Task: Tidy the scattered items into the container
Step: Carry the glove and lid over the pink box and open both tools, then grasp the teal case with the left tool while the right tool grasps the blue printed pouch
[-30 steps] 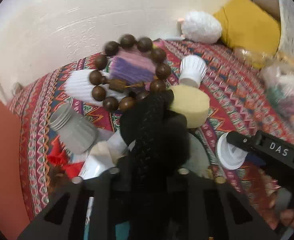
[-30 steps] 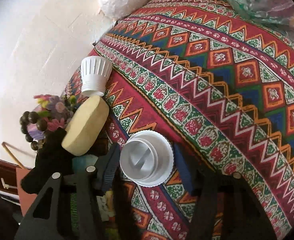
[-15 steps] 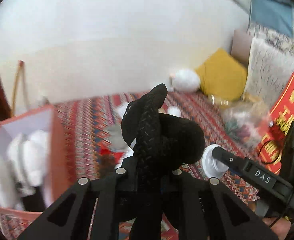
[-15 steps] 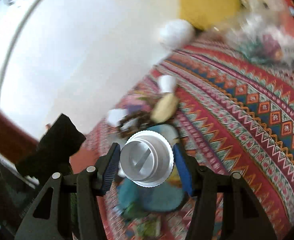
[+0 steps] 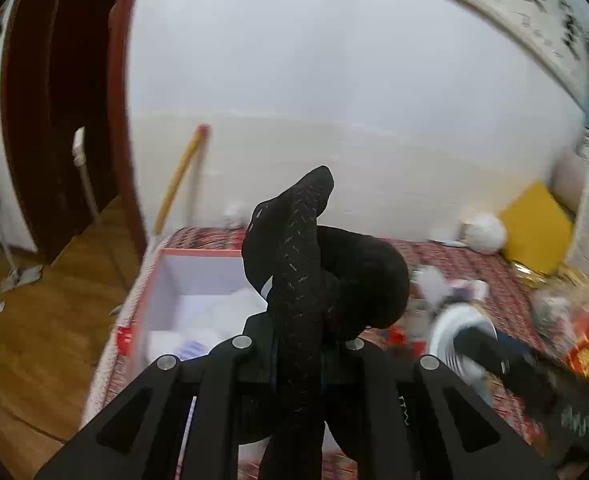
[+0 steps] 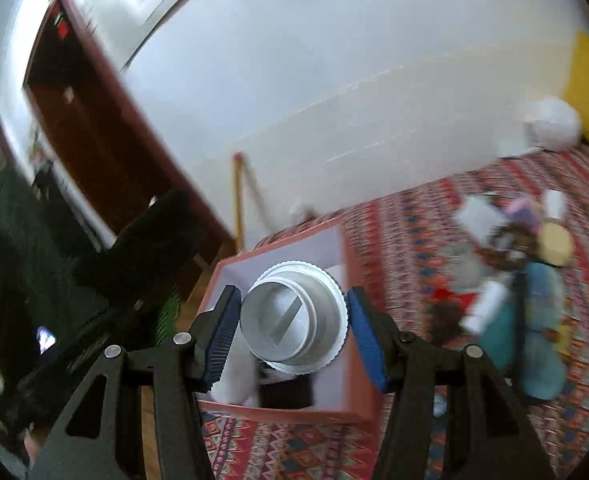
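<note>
Cloth, black and knitted, filled my left gripper (image 5: pixel 298 356): a knotted black sock (image 5: pixel 318 280) pinched tight between the closed jaws, its loose end standing up at the centre of the frame. It looked soft and light, so I judged that a hold on the thick knot would not slip. My right gripper (image 6: pixel 294 320) held a white ribbed cap (image 6: pixel 294 316) across its rim, the blue pads (image 6: pixel 364 336) pressing on both sides. I took it for stiff, light, smooth plastic, best held by the ridged edge. The red-rimmed box (image 6: pixel 350 264) sat in the lower middle of the right view, directly behind the cap, white things already in it. The other scattered items (image 6: pixel 510 256) lay blurred at the right on the patterned cloth (image 6: pixel 410 240).
</note>
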{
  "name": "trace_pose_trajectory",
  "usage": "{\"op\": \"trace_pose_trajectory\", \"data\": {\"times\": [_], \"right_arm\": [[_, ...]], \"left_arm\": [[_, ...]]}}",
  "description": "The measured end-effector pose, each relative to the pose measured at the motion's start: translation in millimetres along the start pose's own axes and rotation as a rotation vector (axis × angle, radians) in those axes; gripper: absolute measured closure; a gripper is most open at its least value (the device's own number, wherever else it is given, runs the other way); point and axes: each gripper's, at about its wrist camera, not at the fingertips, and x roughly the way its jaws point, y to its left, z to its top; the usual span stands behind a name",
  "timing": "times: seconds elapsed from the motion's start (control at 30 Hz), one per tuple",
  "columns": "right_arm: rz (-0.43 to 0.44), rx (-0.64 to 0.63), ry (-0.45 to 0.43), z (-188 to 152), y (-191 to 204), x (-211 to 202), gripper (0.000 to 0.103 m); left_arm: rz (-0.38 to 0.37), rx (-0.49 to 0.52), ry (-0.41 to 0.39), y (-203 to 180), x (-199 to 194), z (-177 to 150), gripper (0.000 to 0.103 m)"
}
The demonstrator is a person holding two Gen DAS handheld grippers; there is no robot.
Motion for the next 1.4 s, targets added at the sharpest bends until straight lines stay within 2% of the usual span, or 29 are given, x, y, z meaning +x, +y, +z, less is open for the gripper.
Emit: {"op": "trace_pose_trajectory", "data": {"times": [0.17,0.2,0.23,0.27,0.3,0.33,0.4,0.6,0.7,0.8,0.97,1.03,1.13,1.27,1.4], "right_arm": [[-0.016,-0.064,0.096,-11,24,77,0.049],[-0.015,-0.075,0.118,-12,24,90,0.049],[-0.019,-0.082,0.149,-17,23,108,0.048],[-0.036,-0.086,0.158,-20,21,119,0.038],[-0.055,-0.090,0.158,-23,17,125,0.025],[-0.088,-0.092,0.147,-27,14,131,0.009],[-0.110,-0.098,0.122,-33,11,135,0.009],[-0.083,-0.039,0.158,-34,-13,123,0.009],[-0.077,-0.010,0.119,-25,-26,90,0.009],[-0.094,0.010,0.055,-17,-48,41,0.009],[-0.142,0.106,-0.054,-13,-115,-60,0.009],[-0.171,0.131,-0.084,-17,-138,-90,0.009],[-0.217,0.201,-0.107,-31,-186,-132,0.008],[-0.223,0.314,-0.087,-55,-247,-166,0.008],[-0.209,0.436,-0.018,-80,-299,-160,0.008]], "left_arm": [[0.051,-0.024,0.054,59,63,12,0.089],[0.071,-0.026,0.064,68,75,12,0.079],[0.099,-0.028,0.076,77,88,11,0.058],[0.114,-0.027,0.085,84,97,9,0.045],[0.110,-0.027,0.087,90,105,6,0.028],[0.102,-0.028,0.087,86,111,-2,0.024],[0.095,-0.032,0.101,90,121,-9,0.023],[0.092,-0.058,0.133,77,121,-17,0.023],[0.076,-0.019,0.102,45,92,-13,0.023],[0.033,0.036,0.077,0,62,-8,0.022],[-0.065,0.122,0.063,-99,22,-23,0.021],[-0.124,0.162,0.092,-147,15,-45,0.016],[-0.169,0.222,0.155,-208,18,-91,0.013],[-0.156,0.307,0.209,-268,33,-160,0.013],[-0.122,0.397,0.298,-303,63,-218,0.013]]}}
